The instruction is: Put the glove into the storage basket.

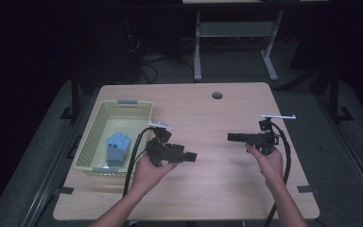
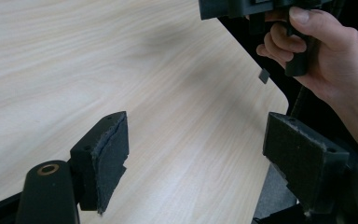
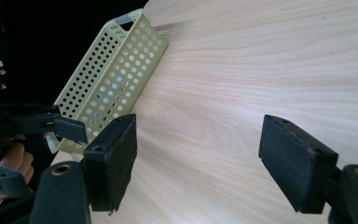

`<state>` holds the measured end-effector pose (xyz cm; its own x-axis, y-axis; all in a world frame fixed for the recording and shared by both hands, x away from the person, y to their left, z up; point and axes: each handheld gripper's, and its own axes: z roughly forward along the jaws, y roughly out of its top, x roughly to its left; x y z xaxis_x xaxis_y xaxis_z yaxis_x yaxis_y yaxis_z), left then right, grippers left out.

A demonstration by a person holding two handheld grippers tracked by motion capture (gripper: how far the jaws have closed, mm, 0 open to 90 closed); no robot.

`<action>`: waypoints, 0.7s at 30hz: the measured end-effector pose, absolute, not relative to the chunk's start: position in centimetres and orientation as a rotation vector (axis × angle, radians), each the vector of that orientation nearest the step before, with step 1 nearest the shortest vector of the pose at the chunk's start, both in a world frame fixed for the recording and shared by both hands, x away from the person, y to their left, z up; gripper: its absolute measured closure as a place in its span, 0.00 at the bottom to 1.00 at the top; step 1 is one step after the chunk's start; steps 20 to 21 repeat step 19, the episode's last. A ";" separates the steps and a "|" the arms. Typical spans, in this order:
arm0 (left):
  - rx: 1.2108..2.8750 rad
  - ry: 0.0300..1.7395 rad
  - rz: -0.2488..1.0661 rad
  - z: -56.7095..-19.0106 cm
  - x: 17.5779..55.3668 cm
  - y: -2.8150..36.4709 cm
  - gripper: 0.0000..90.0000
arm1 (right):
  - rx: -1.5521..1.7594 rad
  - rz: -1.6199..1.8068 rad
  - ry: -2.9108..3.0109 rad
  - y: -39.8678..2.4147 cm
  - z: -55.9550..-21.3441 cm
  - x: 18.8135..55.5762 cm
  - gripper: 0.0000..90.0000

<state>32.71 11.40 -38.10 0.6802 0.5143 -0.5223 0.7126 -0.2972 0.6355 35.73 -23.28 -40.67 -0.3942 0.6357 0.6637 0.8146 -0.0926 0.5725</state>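
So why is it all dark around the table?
High view: light falls on the pale wooden table, and the floor beyond stays dim. Left gripper view: a soft shadow lies on the wood. Right gripper view: the perforated yellow-green plastic basket looks slightly blurred.

Left gripper point(image 1: 193, 156) wide open, pointing right, right gripper point(image 1: 230, 137) wide open, pointing left, both held level

Pale wood-grain tabletop point(image 1: 227, 113) with round cable hole point(image 1: 217, 95) | dark carpeted floor point(image 1: 170, 71) behind | white-legged metal desk frame point(image 1: 236, 42) beyond
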 end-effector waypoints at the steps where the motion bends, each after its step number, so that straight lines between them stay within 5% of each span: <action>1: 1.978 0.947 -0.273 -38.2 32.6 11.2 0.25 | -1.628 -1.476 -1.988 -23.5 -41.0 35.5 0.30; 21: 1.992 0.940 -0.318 -40.7 30.8 10.1 0.25 | -1.644 -1.434 -1.970 -24.3 -43.4 34.3 0.30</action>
